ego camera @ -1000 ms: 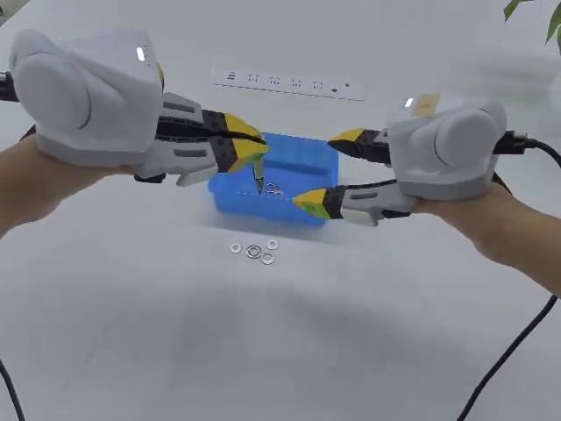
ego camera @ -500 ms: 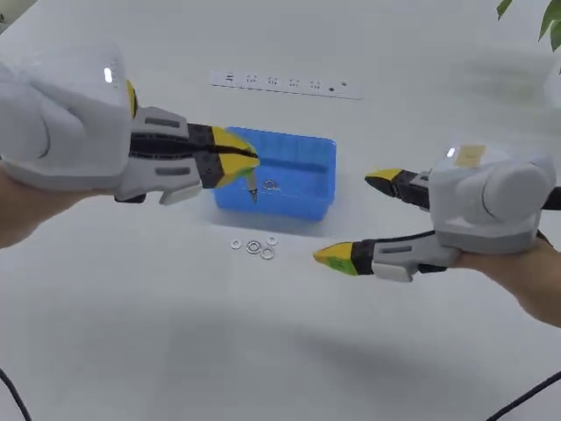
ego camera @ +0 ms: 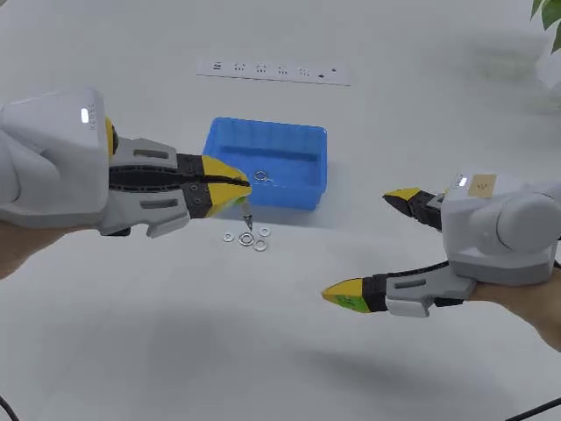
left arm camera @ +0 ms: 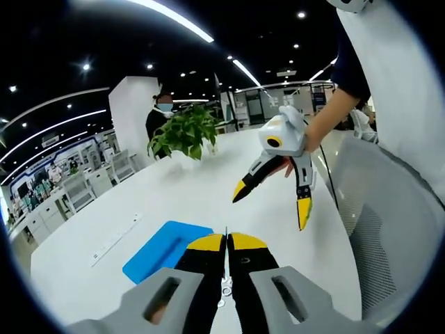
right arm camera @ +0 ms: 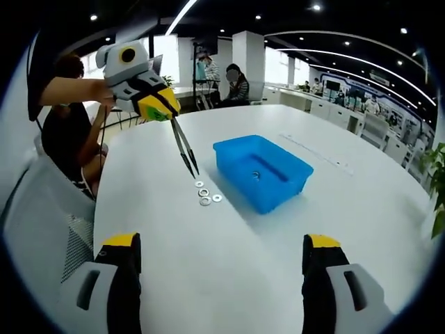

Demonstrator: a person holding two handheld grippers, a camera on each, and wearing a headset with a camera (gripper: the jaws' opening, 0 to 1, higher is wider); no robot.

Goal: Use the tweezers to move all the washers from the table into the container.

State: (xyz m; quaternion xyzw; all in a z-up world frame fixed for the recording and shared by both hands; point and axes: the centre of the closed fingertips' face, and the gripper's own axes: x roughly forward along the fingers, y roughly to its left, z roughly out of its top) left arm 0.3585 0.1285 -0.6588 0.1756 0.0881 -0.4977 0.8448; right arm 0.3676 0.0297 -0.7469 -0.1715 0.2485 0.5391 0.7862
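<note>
Several small metal washers [ego camera: 246,238] lie on the white table just in front of the blue container [ego camera: 301,145]; one washer [ego camera: 260,177] lies inside it. My left gripper [ego camera: 238,182] is shut on thin tweezers [ego camera: 246,217], whose tips hang just above the loose washers. In the right gripper view the tweezers [right arm camera: 184,149] point down at the washers [right arm camera: 206,195] beside the container [right arm camera: 288,182]. My right gripper [ego camera: 372,248] stands open and holds nothing, to the right of the container and nearer to me. Its jaws are wide apart in its own view [right arm camera: 221,245].
A white power strip [ego camera: 272,72] lies on the table behind the container. Green plant leaves [ego camera: 549,19] show at the far right corner. Bare white table surrounds the washers. People sit at desks in the background of the gripper views.
The left gripper has carried the tweezers from over the container back to just above the loose washers. The right gripper has drawn away from the container, to the right and towards me.
</note>
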